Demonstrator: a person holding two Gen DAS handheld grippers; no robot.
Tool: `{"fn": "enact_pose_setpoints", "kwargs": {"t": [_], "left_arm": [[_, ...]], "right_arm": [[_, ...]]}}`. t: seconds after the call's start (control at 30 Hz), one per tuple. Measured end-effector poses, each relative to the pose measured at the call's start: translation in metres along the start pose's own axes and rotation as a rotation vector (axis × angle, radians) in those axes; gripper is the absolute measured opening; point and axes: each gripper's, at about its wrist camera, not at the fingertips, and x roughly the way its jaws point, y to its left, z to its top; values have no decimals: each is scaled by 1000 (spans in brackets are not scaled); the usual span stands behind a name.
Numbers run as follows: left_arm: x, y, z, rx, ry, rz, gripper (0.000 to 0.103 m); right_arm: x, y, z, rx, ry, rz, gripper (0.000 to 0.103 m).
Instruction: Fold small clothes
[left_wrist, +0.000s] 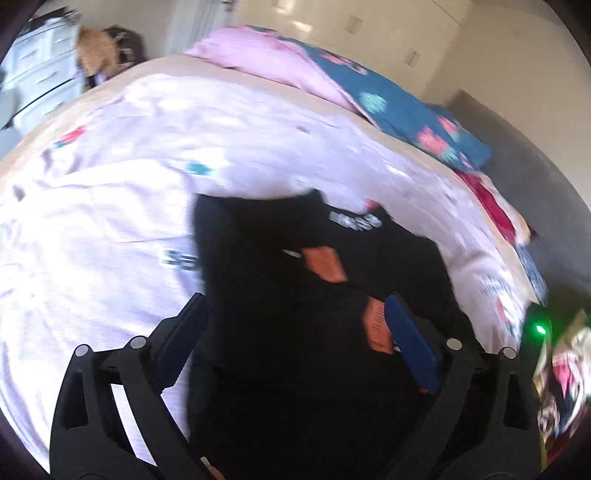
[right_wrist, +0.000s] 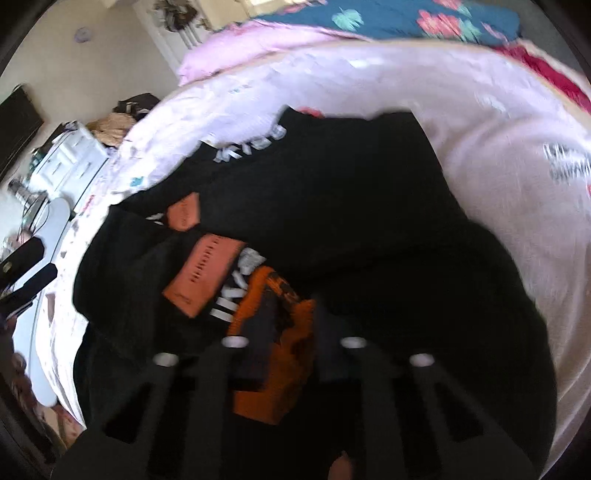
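Observation:
A black garment (left_wrist: 295, 295) with orange patches and white lettering lies on a pale pink bed sheet (left_wrist: 110, 206). My left gripper (left_wrist: 295, 314) hovers over its near part with blue-padded fingers (left_wrist: 410, 332) spread wide, open. In the right wrist view the same garment (right_wrist: 332, 206) fills the middle, with an orange print (right_wrist: 273, 332) under my right gripper (right_wrist: 288, 332). The view is blurred and the right fingers are dark against dark cloth, so their state is unclear.
A pink pillow (left_wrist: 266, 59) and a blue flowered cover (left_wrist: 399, 103) lie at the bed's far side. A white drawer unit (left_wrist: 40, 74) stands at the left. Grey floor (left_wrist: 535, 166) and a clothes pile (left_wrist: 561, 380) are at the right.

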Motion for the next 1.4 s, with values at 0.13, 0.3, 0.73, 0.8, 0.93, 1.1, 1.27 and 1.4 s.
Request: {"fn": "enact_pose_setpoints", "kwargs": {"t": [0.13,0.3,0.73,0.8,0.93,1.1,1.27,1.4], "left_arm": [[-8,27,6,-71,-25,47,92],[-12,38,10,-104,-39,84,92],[18,8,11,-36,2,49,92],[26,0,12,-15,15,42,92],[40,-13,12,30,37,35,92],[58,-19,13,39,77,32,92],[69,-23,14,56,98,31,92],[73,-25,13,68,104,32,92]], "right_arm": [[-26,23,22,-98,-85,51,10],[-68,66,67,-314,-227,64,10],[-49,8,95,-220,-194,-111,10],[-39,0,92,-206,-180,-142,10],[-25,-7,84,-178,-150,-169,11],[-13,-15,81,-163,-118,-205,12],[-11,-19,83,-162,-121,-247,17],[-14,-24,83,-144,-140,-230,28]]}}
